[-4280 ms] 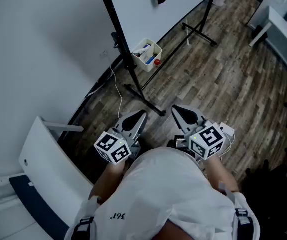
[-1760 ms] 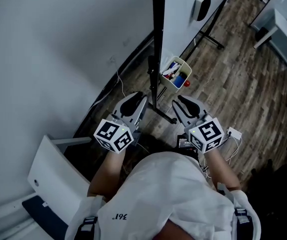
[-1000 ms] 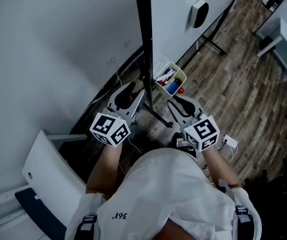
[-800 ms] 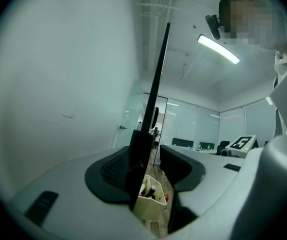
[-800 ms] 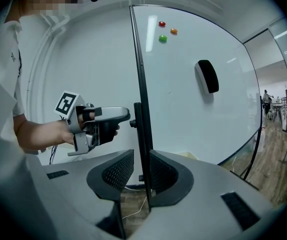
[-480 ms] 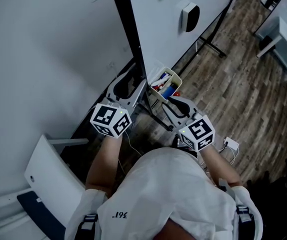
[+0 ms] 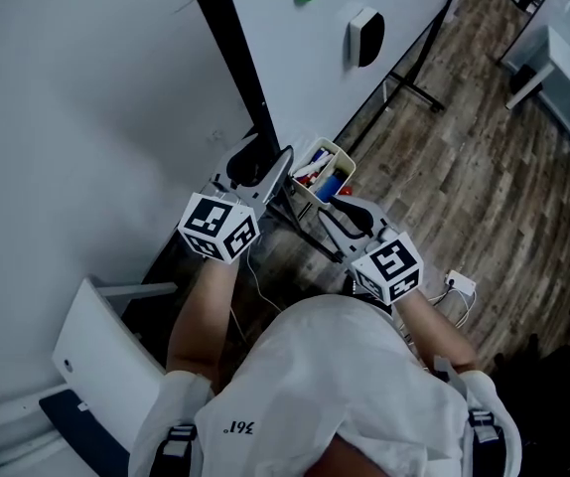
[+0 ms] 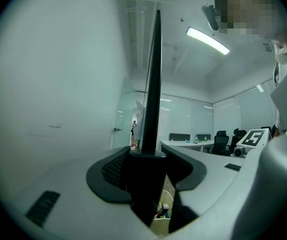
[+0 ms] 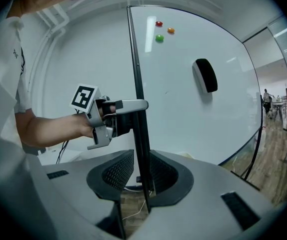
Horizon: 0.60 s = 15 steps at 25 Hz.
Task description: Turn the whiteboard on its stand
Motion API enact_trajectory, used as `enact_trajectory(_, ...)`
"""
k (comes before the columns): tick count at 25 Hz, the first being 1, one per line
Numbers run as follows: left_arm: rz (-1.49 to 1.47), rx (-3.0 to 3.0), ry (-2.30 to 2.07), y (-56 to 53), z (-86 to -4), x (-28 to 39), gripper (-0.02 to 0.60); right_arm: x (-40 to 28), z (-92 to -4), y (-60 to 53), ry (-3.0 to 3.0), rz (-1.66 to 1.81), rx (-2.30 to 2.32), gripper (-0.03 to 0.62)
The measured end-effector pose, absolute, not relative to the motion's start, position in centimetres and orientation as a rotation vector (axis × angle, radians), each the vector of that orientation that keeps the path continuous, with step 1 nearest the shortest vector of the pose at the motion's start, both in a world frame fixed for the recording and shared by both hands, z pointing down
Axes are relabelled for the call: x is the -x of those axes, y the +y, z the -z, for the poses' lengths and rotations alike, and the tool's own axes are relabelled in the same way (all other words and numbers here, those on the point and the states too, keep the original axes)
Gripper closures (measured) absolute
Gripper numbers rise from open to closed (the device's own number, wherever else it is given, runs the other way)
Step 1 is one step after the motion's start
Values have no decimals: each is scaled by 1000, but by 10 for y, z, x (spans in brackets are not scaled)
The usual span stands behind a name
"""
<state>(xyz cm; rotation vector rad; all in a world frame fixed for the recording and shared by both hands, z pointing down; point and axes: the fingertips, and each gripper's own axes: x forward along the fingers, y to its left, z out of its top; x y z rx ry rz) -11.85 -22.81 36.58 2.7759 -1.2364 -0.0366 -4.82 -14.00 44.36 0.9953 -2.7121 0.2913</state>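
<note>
The left tongs are clenched on the black upright bar. It fills the slot from pad to pad and rises straight ahead of them, tapering away overhead. The right tongs sit lower on the same bar. There too it reaches from one pad to the other, so I judge them clamped on it, though less surely than the left.

The coming move depends on how that bar lies. Its long axis runs steeply upward through both tongs, with the left pair above and farther from the person and the right pair below and nearer. Both grips are therefore stacked along one edge.

The large glossy white whiteboard spreads entirely to the right of the right tongs and recedes beyond them. A black oval eraser clings to it, with small coloured round magnets higher up.

In the head view a cream plastic marker tray hangs just right of the left tongs and ahead of the right pair. Beyond them lies the grey wood-plank floor. No view shows where the pivot sits.
</note>
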Motion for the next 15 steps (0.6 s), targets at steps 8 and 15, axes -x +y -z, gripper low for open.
enact_trajectory(8,13,-2793,-1168,-230,-367,115,390,39,-449,-137,-2692,-312,-1045,496)
enact_trajectory(15,-15,-2795,-1170,-231,-369,113,392,36,-453,-131,-2680,-317,-1069,496)
